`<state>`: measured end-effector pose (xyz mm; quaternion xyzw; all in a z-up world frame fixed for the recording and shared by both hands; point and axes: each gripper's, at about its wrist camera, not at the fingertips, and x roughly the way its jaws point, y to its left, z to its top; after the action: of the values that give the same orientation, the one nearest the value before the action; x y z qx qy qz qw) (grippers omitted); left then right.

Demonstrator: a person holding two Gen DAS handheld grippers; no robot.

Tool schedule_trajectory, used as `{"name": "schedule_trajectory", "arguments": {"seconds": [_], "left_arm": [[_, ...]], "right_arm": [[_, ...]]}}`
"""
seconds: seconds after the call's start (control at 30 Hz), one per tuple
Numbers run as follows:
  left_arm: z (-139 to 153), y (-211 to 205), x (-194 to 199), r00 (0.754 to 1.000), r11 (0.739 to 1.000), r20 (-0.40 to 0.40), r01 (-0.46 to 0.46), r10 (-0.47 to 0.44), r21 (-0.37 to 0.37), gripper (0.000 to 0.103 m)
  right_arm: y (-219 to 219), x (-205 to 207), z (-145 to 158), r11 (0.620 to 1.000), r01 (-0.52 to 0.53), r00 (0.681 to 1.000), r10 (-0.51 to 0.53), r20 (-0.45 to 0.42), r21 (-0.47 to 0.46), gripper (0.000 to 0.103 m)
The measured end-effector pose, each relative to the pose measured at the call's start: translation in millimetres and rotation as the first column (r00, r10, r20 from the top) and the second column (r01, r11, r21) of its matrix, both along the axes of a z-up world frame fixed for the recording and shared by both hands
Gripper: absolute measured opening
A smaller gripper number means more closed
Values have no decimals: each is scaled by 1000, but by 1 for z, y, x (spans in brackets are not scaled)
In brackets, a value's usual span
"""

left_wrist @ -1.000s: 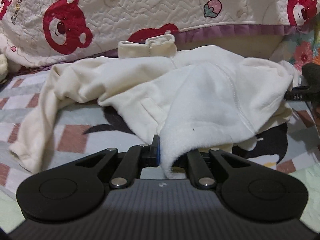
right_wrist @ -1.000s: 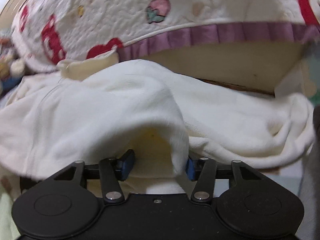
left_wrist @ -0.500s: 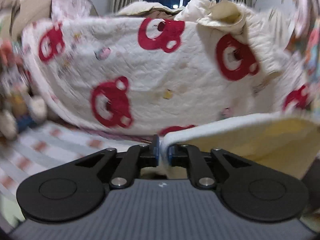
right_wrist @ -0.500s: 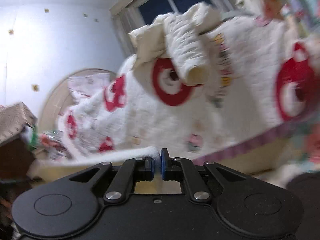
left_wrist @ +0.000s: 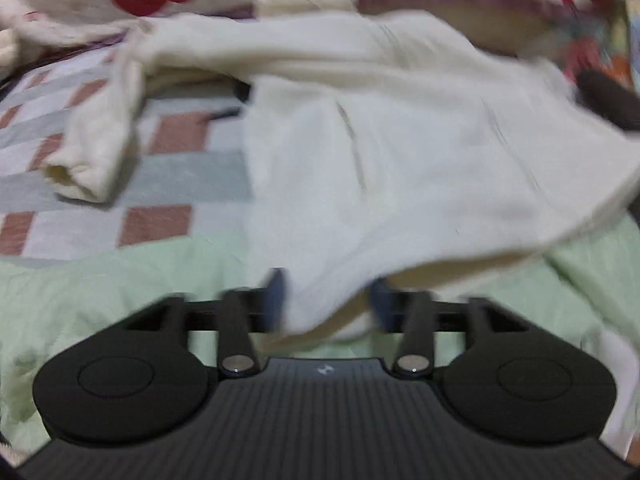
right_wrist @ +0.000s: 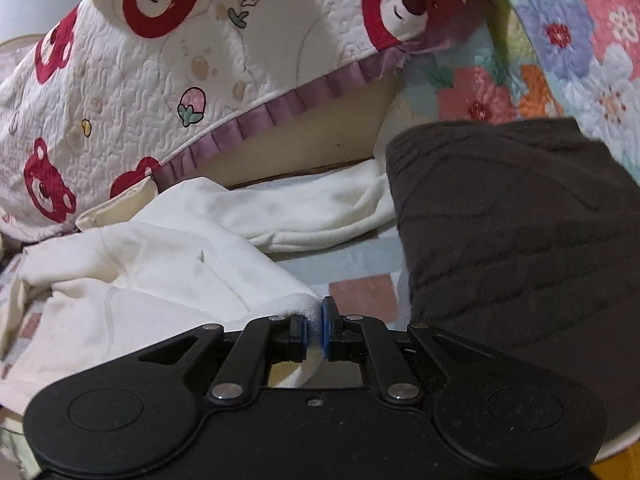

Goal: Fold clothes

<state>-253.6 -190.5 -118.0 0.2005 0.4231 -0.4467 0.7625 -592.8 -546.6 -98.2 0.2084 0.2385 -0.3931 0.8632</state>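
**A:** Setting. What bounds the working surface?

**B:** A bed covered by a checked sheet of grey, white and brick-red squares [left_wrist: 168,168], with a pale green quilted cover [left_wrist: 120,280] along its near side. At the far side a cream quilted blanket printed with red bears and edged in a purple frill [right_wrist: 248,60] overhangs the surface. A floral patchwork quilt [right_wrist: 560,40] closes the right side.

**A:** Where does the task's thing lie?

**B:** The cream fleece sweatshirt [left_wrist: 400,140] is spread across the middle of the bed. Its hem is nearest the cameras and its body runs away toward the bear blanket, so the long axis lies near to far. One sleeve [left_wrist: 96,144] trails to the left, its open cuff facing the near left. The left wrist view is blurred, so finer detail cannot be read.

**A:** How do the grippers stand?

**B:** The left gripper [left_wrist: 326,300] has its jaws spread apart; the hem's corner lies loose between them, unpinched. The right gripper [right_wrist: 315,326] is clenched on the hem's fleece edge, blue pads pressed against the cloth.

**A:** What open room lies around the garment?

**B:** Bare sheet shows left of the body, below the sleeve. The green cover is free along the near edge. On the right, a folded dark grey garment [right_wrist: 520,240] stands just beside the right gripper, with little sheet between.
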Motion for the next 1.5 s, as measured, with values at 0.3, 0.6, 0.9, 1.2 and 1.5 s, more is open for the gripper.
{"name": "schedule_trajectory", "arguments": {"seconds": [0.3,0.6,0.9,1.2,1.5], "left_arm": [[7,14,10,976,985,136,-172,168,23,84],[-8,1,18,994,995,47,-98,96,33,84],[-10,-24,29,993,994,102,-74,66,81,26],[-10,-25,35,979,991,184,-103,85,86,8],[174,15,35,876,951,413,-141,249,-274,7]], "right_arm": [[15,1,7,987,-52,994,36,-102,-152,8],[16,2,-6,983,-78,989,56,-134,-167,8],[16,2,-23,977,-139,979,111,-169,-164,12],[14,22,-83,951,-259,944,213,-250,-170,47],[46,-16,-1,942,-265,964,266,-25,-207,6]]}}
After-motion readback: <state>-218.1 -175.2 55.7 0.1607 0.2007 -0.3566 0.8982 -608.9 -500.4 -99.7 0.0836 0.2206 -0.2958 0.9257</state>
